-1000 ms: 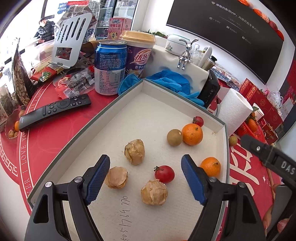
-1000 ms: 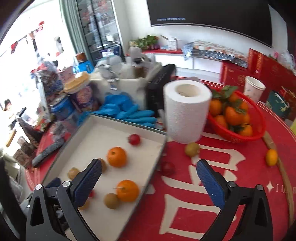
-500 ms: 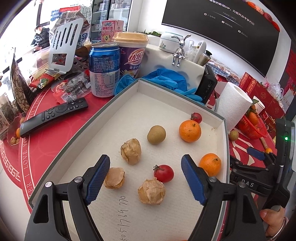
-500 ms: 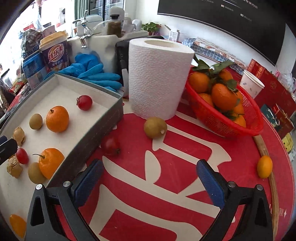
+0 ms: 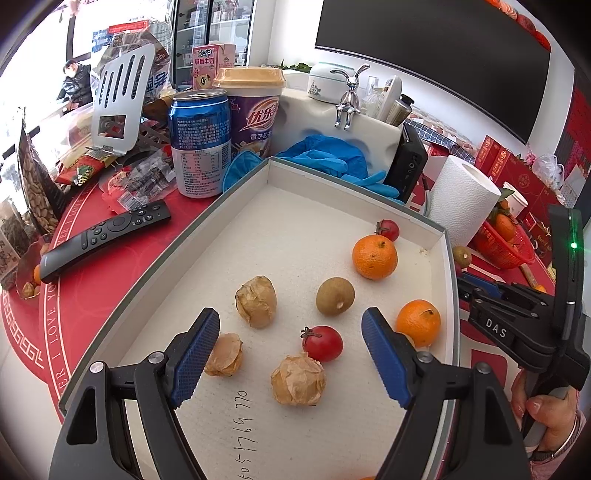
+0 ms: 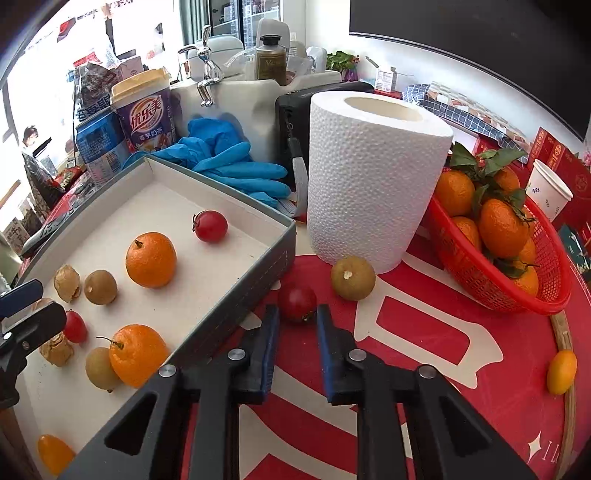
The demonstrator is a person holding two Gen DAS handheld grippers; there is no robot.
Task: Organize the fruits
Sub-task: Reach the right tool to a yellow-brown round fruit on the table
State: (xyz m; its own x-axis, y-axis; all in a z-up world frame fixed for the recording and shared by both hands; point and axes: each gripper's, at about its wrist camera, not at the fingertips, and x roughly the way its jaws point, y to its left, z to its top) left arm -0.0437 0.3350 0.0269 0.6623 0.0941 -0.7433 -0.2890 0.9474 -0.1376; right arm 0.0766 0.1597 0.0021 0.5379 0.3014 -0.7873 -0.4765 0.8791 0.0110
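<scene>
Jaws wide on the left gripper (image 5: 290,345), hovering empty over the shallow white cardboard tray (image 5: 448,258), small red cherry tomato (image 5: 322,342) lying between them. Right view: right gripper (image 6: 297,319) jaws just snapped narrow, dark red cherry tomato (image 6: 297,303) on the red table (image 6: 424,354) at their tips, contact unclear.

Place: shop or break room
Evidence: glass-door drinks fridge (image 5: 207,33) at 12 o'clock; cluttered snack table (image 5: 96,273); wall screen (image 5: 443,55) at 1 o'clock

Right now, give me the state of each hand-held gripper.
Left hand-held gripper: open, holding nothing, over the tray.
Right hand-held gripper: just closed on the cherry tomato.
</scene>
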